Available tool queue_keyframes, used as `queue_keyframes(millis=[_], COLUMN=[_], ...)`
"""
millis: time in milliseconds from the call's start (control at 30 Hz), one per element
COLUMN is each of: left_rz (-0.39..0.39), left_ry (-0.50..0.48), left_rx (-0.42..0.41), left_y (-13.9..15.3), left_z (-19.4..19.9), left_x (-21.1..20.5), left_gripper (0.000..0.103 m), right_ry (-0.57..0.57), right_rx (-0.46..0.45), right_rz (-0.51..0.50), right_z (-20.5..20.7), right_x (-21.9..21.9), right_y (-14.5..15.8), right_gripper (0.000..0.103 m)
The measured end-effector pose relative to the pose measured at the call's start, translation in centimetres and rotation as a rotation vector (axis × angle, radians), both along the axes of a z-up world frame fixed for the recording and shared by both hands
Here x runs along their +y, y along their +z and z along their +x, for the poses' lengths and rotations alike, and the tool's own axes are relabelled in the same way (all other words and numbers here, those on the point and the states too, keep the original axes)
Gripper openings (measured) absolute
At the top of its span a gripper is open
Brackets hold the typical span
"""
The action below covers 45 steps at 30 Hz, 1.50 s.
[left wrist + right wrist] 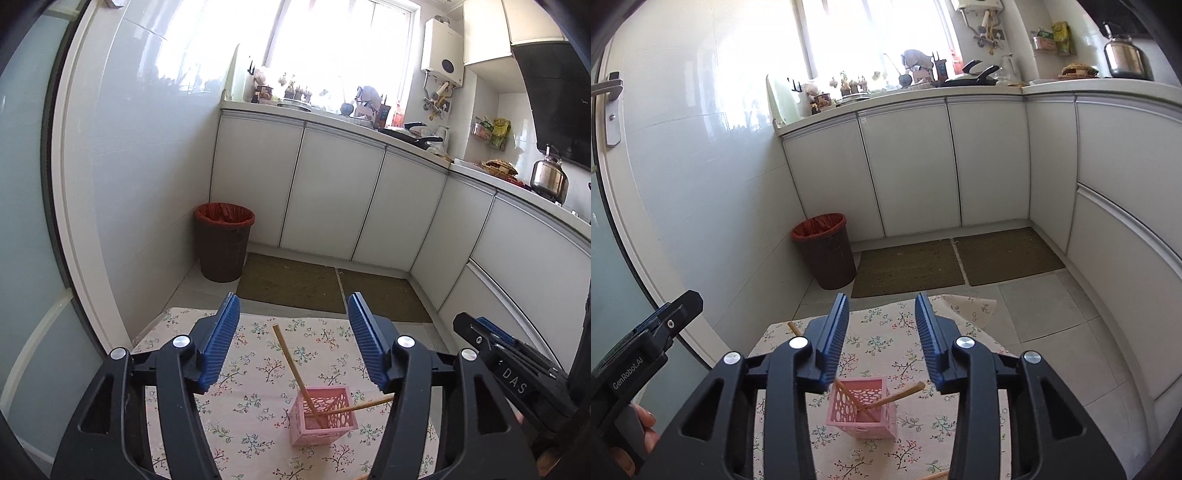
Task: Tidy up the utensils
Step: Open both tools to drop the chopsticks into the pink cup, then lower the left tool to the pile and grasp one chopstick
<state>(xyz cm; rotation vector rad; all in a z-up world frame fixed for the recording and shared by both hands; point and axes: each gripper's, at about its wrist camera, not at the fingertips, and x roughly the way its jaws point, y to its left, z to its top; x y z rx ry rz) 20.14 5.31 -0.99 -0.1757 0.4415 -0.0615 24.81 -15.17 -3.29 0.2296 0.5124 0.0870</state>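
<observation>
Chopsticks stand crossed in a pink basket on the floral-clothed surface, at six o'clock beneath both empty, parted claws, left and right; another stick's end shows at the near edge

1. A home kitchen: white cabinets run under a cluttered counter.
2. A kettle, pan and water heater.
3. A lined bin on the floor.

Both wrist views look forward and slightly down along their own fingers, close above the floral tablecloth; both share the pink basket, bin, floor mats and white cabinets beyond
</observation>
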Motion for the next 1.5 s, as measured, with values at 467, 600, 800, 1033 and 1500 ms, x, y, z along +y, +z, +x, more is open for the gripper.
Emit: queue_keyframes(millis=[467,600,800,1033,1500], left_rz=[0.082,0.127,0.226,0.338,0.351], left_ry=[-0.039,-0.122,-0.322,-0.507,-0.565], left_rx=[0.078,0.222,0.52,0.748,0.88], left_y=[-2.0,-5.2,-11.6,-18.5,-24.7], left_z=[-4.4,-4.0,-1.8,-0.8,3.7], left_x=[-1.9,-3.0,-6.5,-12.4,-20.1], left_gripper=[0.096,0.096,0.096,0.096,0.054], right_ry=[-0.243,-0.271,-0.314,-0.311,-0.301], right_rx=[0.067,0.208,0.394,0.554,0.659], right_rz=[0.045,0.092,0.162,0.268,0.348], right_z=[-8.8,-11.0,-14.3,-15.5,-15.1], right_x=[-4.7,-7.3,-10.7,-12.4,-13.9], right_y=[-1.5,-5.6,-12.2,-17.4,-20.6], right_gripper=[0.096,0.096,0.096,0.096,0.096])
